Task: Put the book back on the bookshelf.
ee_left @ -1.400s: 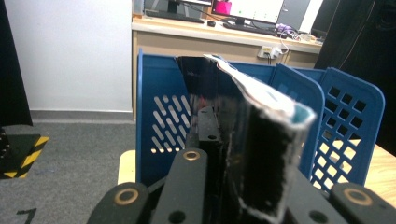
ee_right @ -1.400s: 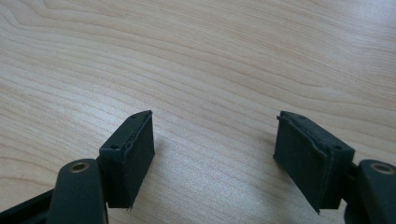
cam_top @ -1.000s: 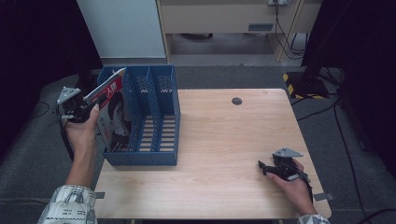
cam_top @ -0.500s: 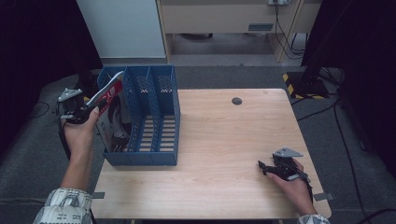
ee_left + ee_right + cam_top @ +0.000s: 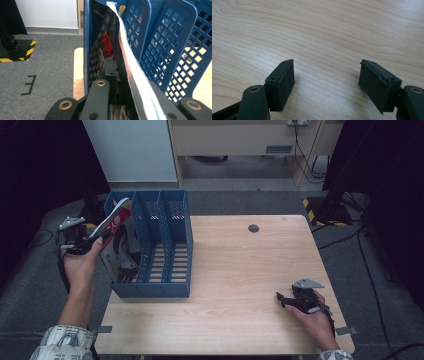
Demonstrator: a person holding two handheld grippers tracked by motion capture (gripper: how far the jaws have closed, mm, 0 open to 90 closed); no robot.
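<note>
A blue three-slot file rack [image 5: 165,245] stands on the left part of the wooden table [image 5: 240,270]. A magazine [image 5: 116,237] with a dark cover and red lettering leans in the rack's leftmost slot, its top tilted out to the left. My left gripper [image 5: 90,240] is shut on the magazine's upper edge, beside the rack's left wall. In the left gripper view the magazine [image 5: 120,57] runs between the jaws with the rack's dividers [image 5: 170,50] to its right. My right gripper [image 5: 283,299] rests open on the table near the front right corner, with bare wood [image 5: 327,50] between its pads.
A small dark round disc [image 5: 253,228] lies near the table's far edge. Grey carpet surrounds the table. A white cabinet [image 5: 130,150] and a desk with cables stand beyond. A black-and-yellow striped base [image 5: 325,205] sits off the far right corner.
My left gripper has lowered the magazine deeper into the leftmost slot and shifted slightly left. The right gripper has stayed where it was.
</note>
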